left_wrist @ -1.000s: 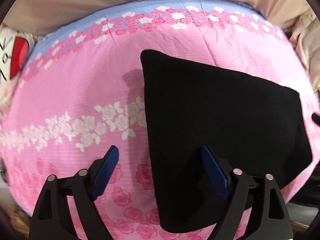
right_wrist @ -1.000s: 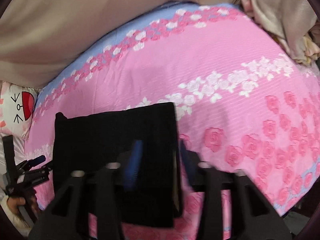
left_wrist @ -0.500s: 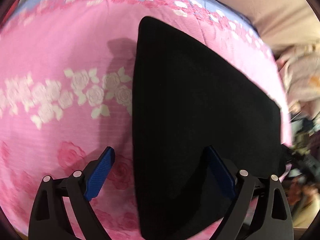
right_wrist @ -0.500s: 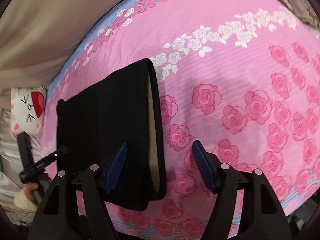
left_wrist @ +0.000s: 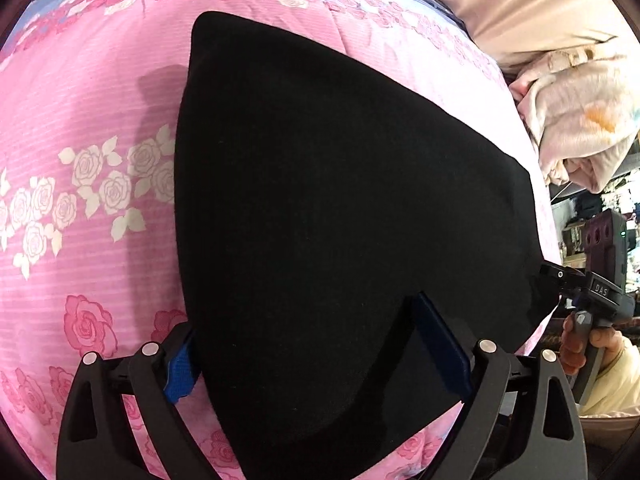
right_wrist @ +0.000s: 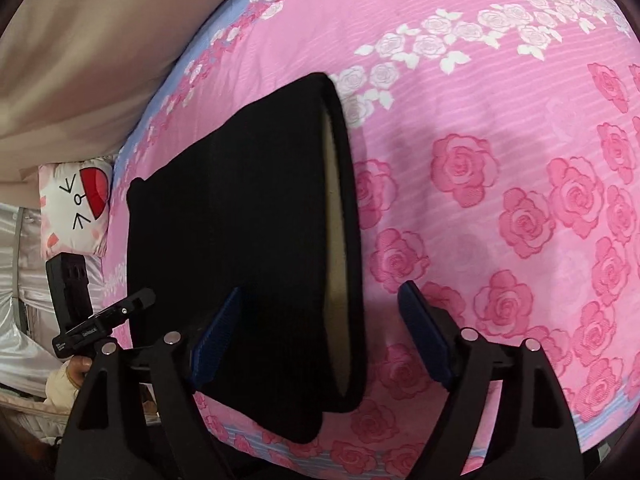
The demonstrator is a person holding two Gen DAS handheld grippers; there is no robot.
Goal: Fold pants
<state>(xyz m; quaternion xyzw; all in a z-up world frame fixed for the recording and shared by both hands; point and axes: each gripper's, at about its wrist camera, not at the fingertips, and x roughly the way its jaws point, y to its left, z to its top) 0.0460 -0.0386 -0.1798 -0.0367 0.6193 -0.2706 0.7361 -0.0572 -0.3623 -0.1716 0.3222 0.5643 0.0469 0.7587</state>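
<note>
- Left wrist view: left tool (left_wrist: 316, 344) gapes, just widened, straddling the near corner of the folded black fabric pants (left_wrist: 340, 208) lying on the pink rose-print bed (left_wrist: 80, 240).
- Right wrist view alone shows the pants' pale lining; right tool (right_wrist: 316, 336), just widened, ungripping, straddles that edge.

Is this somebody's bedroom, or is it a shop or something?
Most likely a bedroom at home. The black pants lie on a bed spread with a pink rose-print sheet, a cartoon-face pillow sits at one end, and a heap of pale clothes or bedding is piled at the other.
</note>
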